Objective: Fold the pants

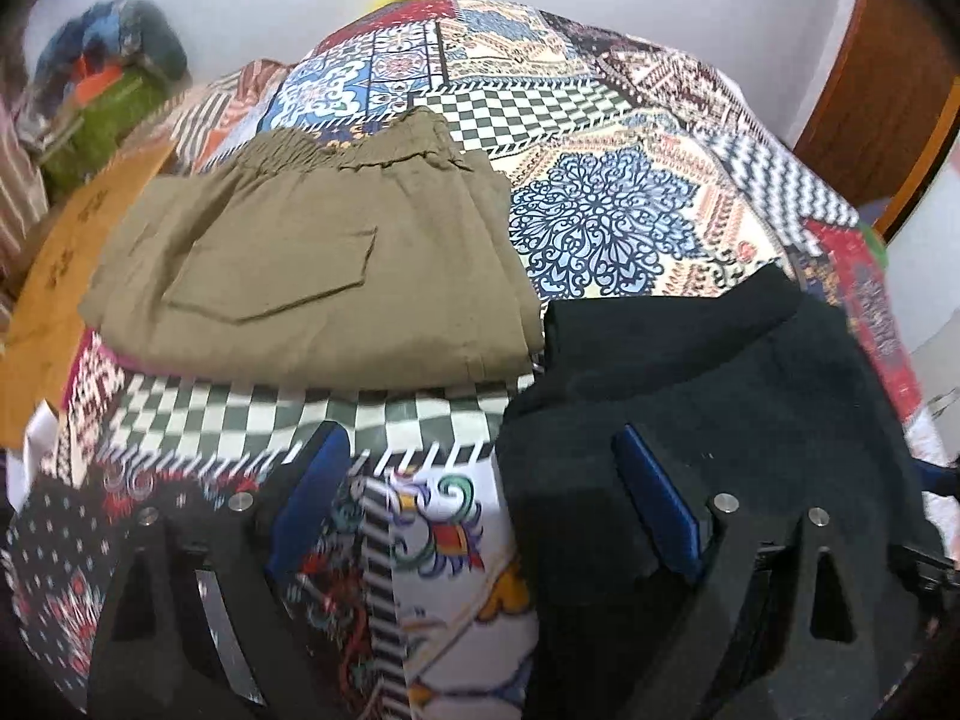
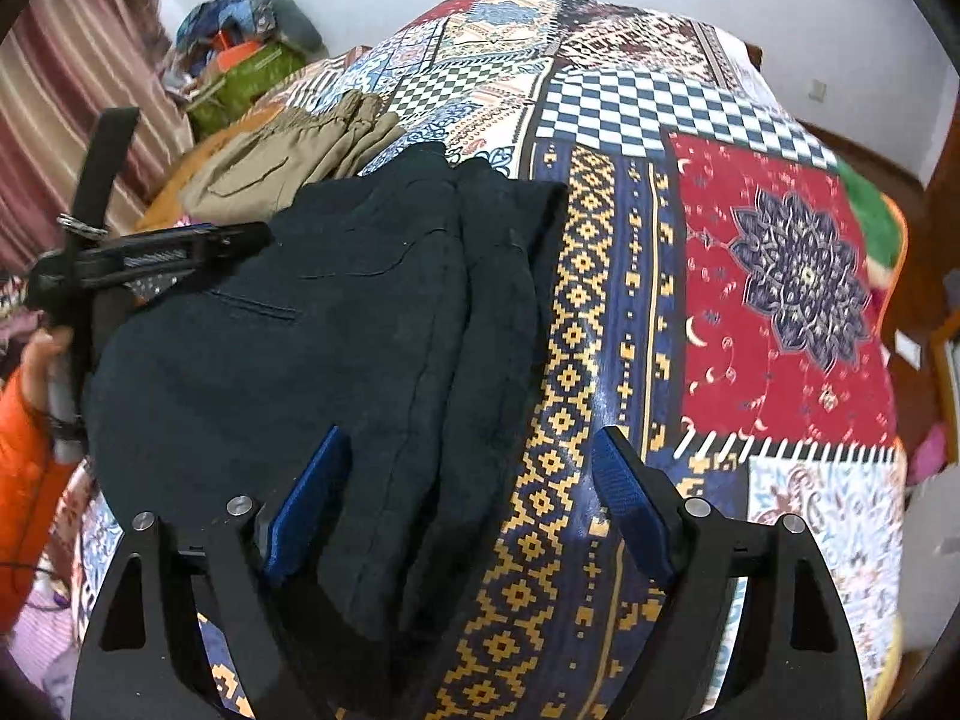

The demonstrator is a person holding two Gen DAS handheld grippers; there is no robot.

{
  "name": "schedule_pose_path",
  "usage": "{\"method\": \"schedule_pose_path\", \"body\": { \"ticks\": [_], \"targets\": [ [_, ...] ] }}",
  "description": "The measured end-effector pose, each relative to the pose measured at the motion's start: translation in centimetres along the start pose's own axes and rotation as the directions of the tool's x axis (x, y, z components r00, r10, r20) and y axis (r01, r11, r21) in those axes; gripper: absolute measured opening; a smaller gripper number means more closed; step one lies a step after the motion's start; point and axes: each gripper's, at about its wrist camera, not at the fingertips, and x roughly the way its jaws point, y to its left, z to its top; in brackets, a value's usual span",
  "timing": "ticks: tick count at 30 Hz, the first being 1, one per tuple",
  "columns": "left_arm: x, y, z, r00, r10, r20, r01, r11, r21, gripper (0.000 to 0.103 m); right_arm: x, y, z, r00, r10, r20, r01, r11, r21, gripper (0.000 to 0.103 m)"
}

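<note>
Left wrist view: dark pants (image 1: 690, 360) bunched at right on patchwork bedspread (image 1: 600, 138), just beside folded olive pants (image 1: 312, 276), waistband away from camera, back pocket up. Left gripper (image 1: 480, 498) spread wide, nothing between fingers, right finger resting over dark cloth.

Right wrist view: dark pants (image 2: 312, 348) folded, long axis running away from camera, welt pocket facing up, olive pants (image 2: 288, 156) beyond at far left. Right gripper (image 2: 468, 498) also spread wide, gripping nothing; left finger (image 2: 306, 504) over dark fabric, other over bedspread (image 2: 600, 300). Left gripper (image 2: 180, 246) seen sideways at pants' left edge. Markings on orange board (image 1: 54, 276) too blurred to read.
</note>
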Motion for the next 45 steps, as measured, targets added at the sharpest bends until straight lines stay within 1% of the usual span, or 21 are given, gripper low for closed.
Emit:
{"method": "schedule_pose_path", "body": {
  "ticks": [3,5,7,10,14,15,17,20,23,26,27,28,30,31,34,36,38,39,41,43,45],
  "targets": [
    [1.1,-0.6,0.4,0.999,0.038,-0.006,-0.038,0.999,0.033,0.092,-0.1,-0.1,-0.2,1.000,0.003,0.008,-0.003,1.000,0.010,0.081],
    [1.2,-0.6,0.7,0.999,0.042,-0.016,-0.042,0.998,0.040,0.092,0.0,-0.2,-0.3,1.000,0.012,0.008,-0.012,1.000,0.027,0.081],
    [0.2,-0.3,1.3,0.999,0.033,-0.017,-0.032,0.999,0.039,0.087,-0.5,-0.1,-0.5,1.000,0.022,0.010,-0.022,0.999,0.043,0.081],
    [-2.7,0.4,1.7,0.999,0.039,0.017,-0.040,0.998,0.038,0.087,-2.2,-0.2,-0.4,1.000,0.002,0.024,-0.003,0.999,0.036,0.081],
    [-7.1,1.5,1.4,0.999,-0.016,0.052,0.015,1.000,0.014,0.088,-5.0,-1.1,-0.3,0.997,-0.006,0.074,0.001,0.998,0.063,0.083],
    [-8.1,1.7,1.0,0.998,-0.043,0.055,0.042,0.999,0.012,0.091,-5.7,-1.3,-0.4,0.996,0.000,0.091,-0.007,0.997,0.075,0.083],
    [-9.1,1.5,0.0,0.996,-0.070,0.049,0.069,0.997,0.025,0.092,-6.8,-1.5,-0.6,0.993,0.018,0.116,-0.029,0.995,0.096,0.083],
    [-9.1,0.8,-2.1,0.997,-0.070,0.019,0.069,0.996,0.058,0.092,-7.1,-1.2,-1.3,0.992,0.040,0.118,-0.053,0.993,0.104,0.083],
    [-7.2,0.3,-4.5,0.999,-0.030,-0.042,0.033,0.996,0.080,0.093,-5.8,0.0,-2.1,0.996,0.037,0.075,-0.043,0.996,0.077,0.083],
    [-6.5,1.0,-5.8,0.999,-0.030,-0.045,0.032,0.998,0.057,0.095,-4.0,1.0,-3.2,1.000,-0.001,0.018,0.001,1.000,0.026,0.083],
    [-6.6,1.5,-5.9,0.999,-0.024,-0.044,0.026,0.999,0.048,0.096,-3.9,0.9,-3.3,1.000,-0.001,0.015,0.001,1.000,0.022,0.083],
    [-6.8,2.0,-6.0,0.999,0.014,-0.040,-0.012,0.999,0.046,0.096,-4.0,0.6,-3.5,1.000,0.009,0.014,-0.009,0.999,0.034,0.083],
    [-7.2,2.8,-6.0,0.991,0.126,-0.033,-0.124,0.990,0.061,0.095,-4.7,0.0,-3.4,1.000,0.013,0.019,-0.014,0.999,0.049,0.083],
    [-7.6,3.7,-6.2,0.990,0.134,-0.037,-0.132,0.990,0.051,0.095,-5.0,-0.2,-3.3,1.000,0.005,0.026,-0.006,0.999,0.052,0.083],
    [-8.7,5.4,-6.6,0.996,0.075,-0.045,-0.076,0.997,-0.003,0.094,-6.2,-0.8,-2.8,0.999,-0.005,0.052,0.001,0.998,0.064,0.083],
    [-9.6,5.4,-6.7,0.999,0.025,-0.038,-0.025,1.000,-0.013,0.095,-6.6,-1.1,-2.2,0.998,0.007,0.067,-0.012,0.997,0.077,0.083],
    [-10.3,4.8,-6.6,0.999,-0.046,-0.023,0.045,0.999,-0.025,0.095,-6.7,-1.2,-1.7,0.996,0.030,0.081,-0.037,0.995,0.092,0.083],
    [-10.4,4.4,-6.5,0.996,-0.090,-0.019,0.090,0.995,-0.034,0.095,-6.5,-1.0,-1.5,0.995,0.043,0.085,-0.052,0.994,0.096,0.083],
    [-10.3,3.3,-6.1,0.983,-0.184,-0.023,0.182,0.982,-0.052,0.096,-6.2,-0.6,-0.8,0.994,0.067,0.089,-0.075,0.993,0.095,0.083],
    [-9.7,2.1,-5.7,0.969,-0.242,-0.040,0.240,0.969,-0.054,0.097,-5.7,0.1,-0.2,0.994,0.072,0.086,-0.079,0.994,0.079,0.083],
    [-8.7,0.8,-5.5,0.961,-0.267,-0.071,0.265,0.964,-0.039,0.097,-5.1,0.5,0.2,0.994,0.077,0.077,-0.082,0.994,0.066,0.083]
  ]
}}
